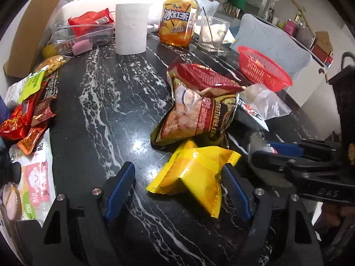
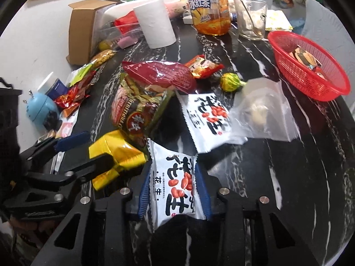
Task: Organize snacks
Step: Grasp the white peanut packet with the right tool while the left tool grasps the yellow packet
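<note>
A black marbled bench [image 2: 277,155] carries a paper roll [image 2: 155,24], an iced tea bottle [image 2: 208,8], a glass [image 2: 250,20], a red basket [image 2: 310,71], a yellow packet [image 1: 195,173], two white peanut packets [image 2: 206,122], a clear bag [image 2: 264,110] and a cardboard box [image 2: 82,28]

- A lived-in home, at a dining or side table [image 1: 106,102] of black marble veined white.
- Snack packets [image 1: 195,110] strewn over it; a toilet-paper roll [image 1: 131,28] at twelve o'clock.
- An iced-tea bottle [image 1: 178,15] and a glass with a spoon [image 1: 212,33] at one o'clock.
- A red plastic basket [image 2: 310,66] at two o'clock; a pale chair back [image 1: 273,44] behind the table.
- An open cardboard box [image 2: 82,28] at ten o'clock against a white wall.
</note>
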A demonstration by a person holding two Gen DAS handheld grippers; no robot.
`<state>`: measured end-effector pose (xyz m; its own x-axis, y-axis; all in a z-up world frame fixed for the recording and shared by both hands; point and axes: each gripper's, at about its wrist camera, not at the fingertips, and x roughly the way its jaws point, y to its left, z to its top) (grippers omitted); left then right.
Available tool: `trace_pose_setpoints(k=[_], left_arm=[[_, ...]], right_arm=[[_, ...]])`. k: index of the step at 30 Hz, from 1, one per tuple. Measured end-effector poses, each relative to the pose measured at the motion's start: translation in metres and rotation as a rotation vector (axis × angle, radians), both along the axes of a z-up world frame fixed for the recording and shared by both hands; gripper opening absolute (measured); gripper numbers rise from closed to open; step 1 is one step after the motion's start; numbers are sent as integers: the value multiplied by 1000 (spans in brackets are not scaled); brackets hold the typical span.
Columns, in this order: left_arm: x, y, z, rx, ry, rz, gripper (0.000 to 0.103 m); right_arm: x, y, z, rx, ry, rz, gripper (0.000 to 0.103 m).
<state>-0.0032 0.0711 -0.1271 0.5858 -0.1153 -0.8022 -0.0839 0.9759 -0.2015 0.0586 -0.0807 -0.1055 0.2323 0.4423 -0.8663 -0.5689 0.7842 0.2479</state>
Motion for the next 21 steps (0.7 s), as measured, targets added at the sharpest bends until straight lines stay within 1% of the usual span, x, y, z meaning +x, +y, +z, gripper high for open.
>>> trace_pose_setpoints(k=[2,5,8,12,15,17,19,20,21], left_arm=[[3,-1,0,-2,10,-3,80],[9,-6,0,25,15,-26,80],[14,-15,-1,45,29,-59,80],[20,-25,-7,47,58,-93,80],[21,-32,-10,85,65,-98,80],[20,-34,-11,102,64,-95,79],[18,-37,-11,118,50,-94,69],[17,-39,-10,128,48,-96,60],[17,-41,-10,145,50,-98,56]], right_arm=[[-1,-6,1,1,-2,-10,37],[-5,-13,2,-21,-31,-13,37],[-9,-19,2,-23,-36,4,38],[-14,-26,3,-25,-51,13,40],[-15,-32,1,-24,-46,11,49],[-15,-36,-1,-27,-35,5,61],[-14,-39,-3,-19,-28,2,63],[-14,-41,-4,-6,-18,3,63],[-14,-42,-4,3,-9,3,64]])
